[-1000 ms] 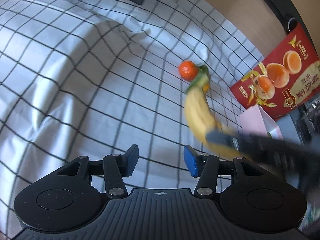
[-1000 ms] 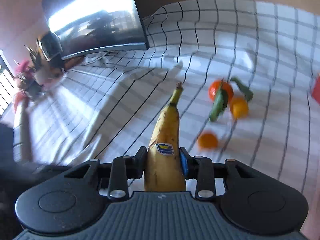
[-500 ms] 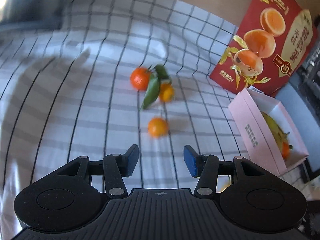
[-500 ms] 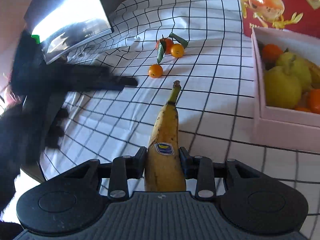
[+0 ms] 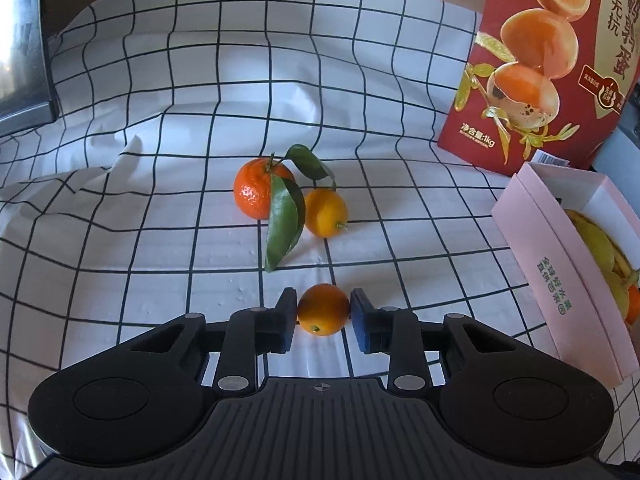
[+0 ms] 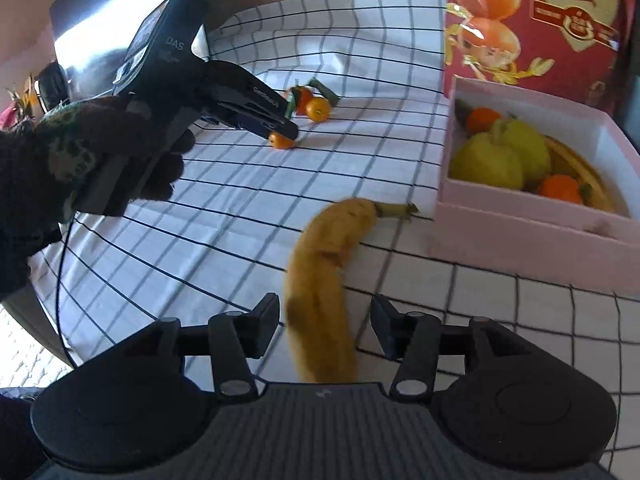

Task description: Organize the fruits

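Observation:
My left gripper (image 5: pixel 323 312) has its jaws closed against a small orange kumquat (image 5: pixel 323 309) that rests on the checked cloth. A leafy mandarin (image 5: pixel 260 192) and a second kumquat (image 5: pixel 325 212) lie just beyond it. My right gripper (image 6: pixel 325 324) is open, with a banana (image 6: pixel 324 280) lying on the cloth between its fingers, stem toward the pink box (image 6: pixel 532 224). The box holds pears (image 6: pixel 496 156) and mandarins. In the right wrist view the left gripper (image 6: pixel 280 136) sits over the kumquat.
A red egg carton box (image 5: pixel 552 60) stands at the back right, behind the pink box (image 5: pixel 560 280). A dark monitor (image 5: pixel 20 60) stands at the left. The checked cloth (image 5: pixel 160 240) is rumpled at the back.
My right gripper carried the banana toward the pink box, opened and released it onto the cloth. My left gripper moved down to the nearest kumquat and closed around it.

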Motion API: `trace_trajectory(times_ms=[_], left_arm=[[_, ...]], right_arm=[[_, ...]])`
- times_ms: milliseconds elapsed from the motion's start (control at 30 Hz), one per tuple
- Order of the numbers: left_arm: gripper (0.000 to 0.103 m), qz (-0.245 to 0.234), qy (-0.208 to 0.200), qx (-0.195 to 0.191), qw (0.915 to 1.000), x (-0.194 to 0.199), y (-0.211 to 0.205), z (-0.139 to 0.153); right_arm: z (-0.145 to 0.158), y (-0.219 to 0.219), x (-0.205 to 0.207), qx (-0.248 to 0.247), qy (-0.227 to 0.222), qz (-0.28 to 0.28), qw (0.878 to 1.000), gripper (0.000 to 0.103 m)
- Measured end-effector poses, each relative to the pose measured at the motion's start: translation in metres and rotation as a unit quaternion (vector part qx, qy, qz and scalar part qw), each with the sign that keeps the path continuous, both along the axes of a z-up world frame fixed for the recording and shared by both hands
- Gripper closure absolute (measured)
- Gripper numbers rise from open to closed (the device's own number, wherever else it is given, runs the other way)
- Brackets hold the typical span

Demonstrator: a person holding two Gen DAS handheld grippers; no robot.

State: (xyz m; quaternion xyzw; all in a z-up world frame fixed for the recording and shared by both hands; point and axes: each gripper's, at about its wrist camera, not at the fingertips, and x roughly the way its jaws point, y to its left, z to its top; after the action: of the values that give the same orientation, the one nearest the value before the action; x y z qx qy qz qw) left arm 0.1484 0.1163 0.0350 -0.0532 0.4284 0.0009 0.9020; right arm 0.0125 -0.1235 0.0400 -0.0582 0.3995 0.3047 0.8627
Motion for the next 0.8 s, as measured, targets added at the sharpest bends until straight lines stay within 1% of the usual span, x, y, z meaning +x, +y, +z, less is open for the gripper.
trace_trajectory(times_ms=[33, 100, 167, 367, 433, 533, 600, 667, 800], left_arm=[[0.069, -0.001, 0.001, 0.0, 1.0, 0.0, 0.0, 0.0], [0.07, -0.005, 0.003, 0.001, 1.0, -0.002, -0.001, 0.0], [0.07, -0.014, 0.005, -0.008, 0.9999, -0.008, -0.002, 0.001], [0.07, -0.053, 0.01, -0.017, 0.9984, -0.048, -0.02, 0.006], [0.07, -0.061, 0.008, -0.011, 0.998, -0.066, -0.027, 0.01], [0.07, -0.072, 0.01, 0.011, 0.9973, -0.088, -0.038, 0.01], [0.07, -0.074, 0.015, 0.016, 0.9971, -0.097, -0.041, 0.007], [0.069, -0.069, 0.018, 0.011, 0.9974, -0.101, -0.039, 0.004], [0.069, -0.057, 0.015, -0.002, 0.9982, -0.103, -0.036, 0.003]], right_arm=[[0.0, -0.002, -0.001, 0.001, 0.0, -0.003, 1.0, 0.049], [-0.001, -0.005, -0.003, 0.006, 0.0, -0.009, 1.0, 0.047], [-0.001, -0.007, -0.004, 0.008, -0.001, -0.009, 1.0, 0.047], [-0.005, -0.003, -0.01, -0.007, -0.02, -0.003, 1.0, 0.041], [-0.007, -0.002, -0.01, -0.011, -0.022, 0.001, 1.0, 0.041], [-0.012, 0.0, -0.01, -0.017, -0.02, 0.002, 1.0, 0.039], [-0.014, 0.001, -0.011, -0.023, -0.03, 0.001, 0.999, 0.036], [-0.015, 0.004, -0.012, -0.032, -0.039, 0.003, 0.999, 0.035], [-0.017, 0.012, -0.013, -0.047, -0.048, 0.012, 0.998, 0.024]])
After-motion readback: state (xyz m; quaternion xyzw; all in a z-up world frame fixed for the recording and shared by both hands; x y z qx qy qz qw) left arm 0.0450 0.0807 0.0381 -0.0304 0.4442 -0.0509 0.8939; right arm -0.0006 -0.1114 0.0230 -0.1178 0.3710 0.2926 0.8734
